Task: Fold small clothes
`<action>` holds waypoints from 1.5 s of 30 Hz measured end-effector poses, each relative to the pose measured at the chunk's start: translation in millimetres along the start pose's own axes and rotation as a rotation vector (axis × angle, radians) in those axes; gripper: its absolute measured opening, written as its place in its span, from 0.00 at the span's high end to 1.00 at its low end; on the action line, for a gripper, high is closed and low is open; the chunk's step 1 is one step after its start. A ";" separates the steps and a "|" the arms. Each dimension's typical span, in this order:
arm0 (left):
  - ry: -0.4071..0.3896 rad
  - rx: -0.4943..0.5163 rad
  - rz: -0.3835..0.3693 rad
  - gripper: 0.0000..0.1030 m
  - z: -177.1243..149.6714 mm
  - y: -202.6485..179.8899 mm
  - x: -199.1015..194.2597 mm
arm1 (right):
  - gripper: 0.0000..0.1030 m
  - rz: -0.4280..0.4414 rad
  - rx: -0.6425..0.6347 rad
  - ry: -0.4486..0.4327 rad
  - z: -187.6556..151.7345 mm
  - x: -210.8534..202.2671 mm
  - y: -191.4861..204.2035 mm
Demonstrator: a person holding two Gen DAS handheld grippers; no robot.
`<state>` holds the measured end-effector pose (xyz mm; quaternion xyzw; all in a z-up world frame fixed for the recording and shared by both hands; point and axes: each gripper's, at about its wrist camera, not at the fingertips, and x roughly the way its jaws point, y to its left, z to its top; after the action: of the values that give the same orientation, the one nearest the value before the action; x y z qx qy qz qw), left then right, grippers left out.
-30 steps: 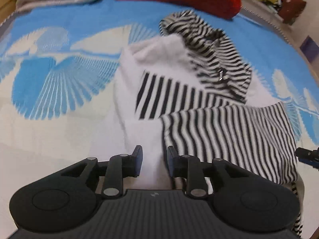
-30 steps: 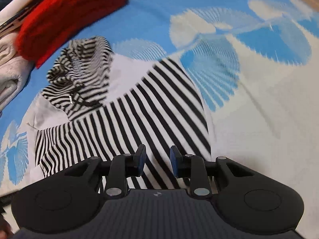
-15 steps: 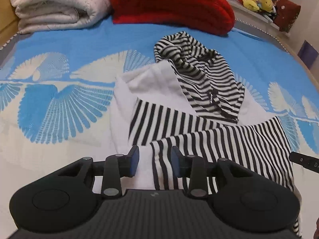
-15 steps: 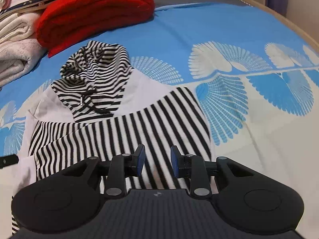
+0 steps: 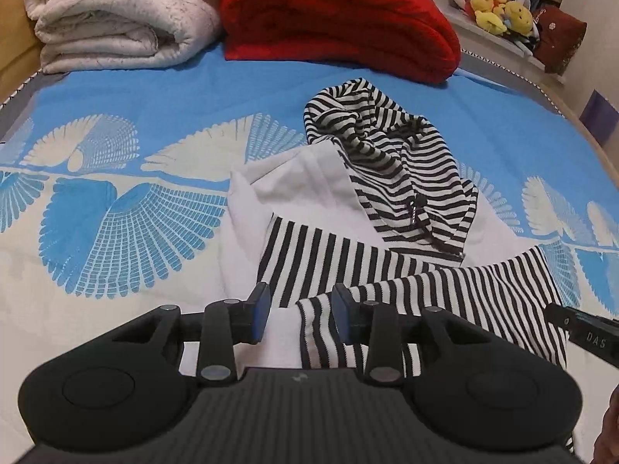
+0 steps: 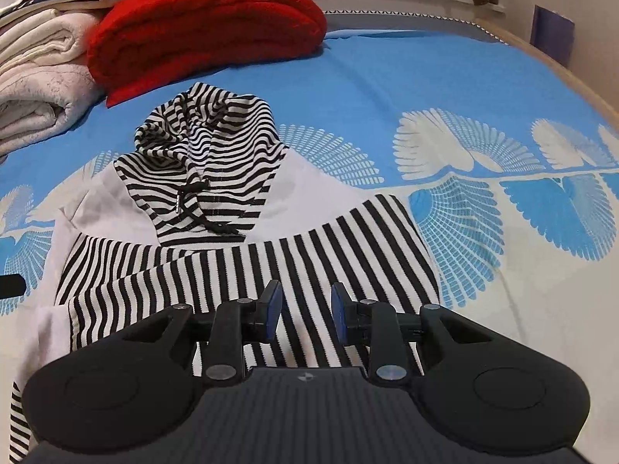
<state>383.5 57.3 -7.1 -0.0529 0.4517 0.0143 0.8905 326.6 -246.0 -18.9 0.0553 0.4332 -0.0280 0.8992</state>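
A small hoodie (image 5: pixel 301 193) lies on the blue and white bedspread (image 5: pixel 116 212). It has a white body and a black-and-white striped hood (image 5: pixel 390 162). Its striped sleeves are folded across the front (image 6: pixel 271 266). My left gripper (image 5: pixel 298 309) hovers open over the near sleeve end and the white side of the body, pads clear of the cloth. My right gripper (image 6: pixel 305 309) stands open above the striped sleeve, gripping nothing. The right gripper's tip (image 5: pixel 580 328) shows at the left wrist view's right edge.
A folded red blanket (image 5: pixel 336 19) and a rolled white blanket (image 5: pixel 116 23) lie at the far end of the bed. Plush toys (image 5: pixel 499 11) sit on a ledge behind. The bed's wooden edge (image 6: pixel 572 73) runs along the right.
Both grippers rose and backed off the hoodie, so the blankets at the far end now show. The left jaws spread a little wider. The right wrist view rolled level.
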 end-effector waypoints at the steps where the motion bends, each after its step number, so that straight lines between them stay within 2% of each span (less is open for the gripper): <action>1: -0.003 0.003 -0.002 0.62 0.6 -1.4 -0.6 | 0.72 0.001 -0.002 -0.001 -0.3 -0.4 0.6; 9: -0.006 0.034 0.014 0.62 -1.2 -11.3 6.7 | 0.72 0.005 0.017 -0.001 -0.6 -4.7 -9.7; 17: -0.030 0.030 0.048 0.62 0.5 -12.3 12.5 | 0.72 -0.001 -0.029 -0.047 -0.1 -20.1 -25.5; 21: -0.033 0.031 0.073 0.62 -0.8 -13.3 17.4 | 0.72 -0.027 -0.009 -0.058 2.2 -22.1 -39.6; 24: -0.028 0.016 0.093 0.62 -3.9 -11.4 19.3 | 0.72 -0.011 0.024 -0.049 4.8 -21.2 -45.3; 33: -0.053 0.041 0.073 0.62 -0.5 -22.4 20.9 | 0.72 0.000 0.012 -0.014 2.5 -12.4 -34.2; 41: -0.046 0.080 0.065 0.62 -5.1 -30.7 28.5 | 0.72 0.004 -0.029 -0.038 6.5 -14.3 -28.6; 45: -0.058 0.076 0.057 0.62 -6.7 -27.0 34.7 | 0.72 0.007 0.004 -0.032 10.3 -14.0 -35.0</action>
<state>400.6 28.9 -36.9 -0.0060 0.4272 0.0239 0.9038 322.4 -281.9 -4.2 0.0582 0.4186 -0.0266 0.9059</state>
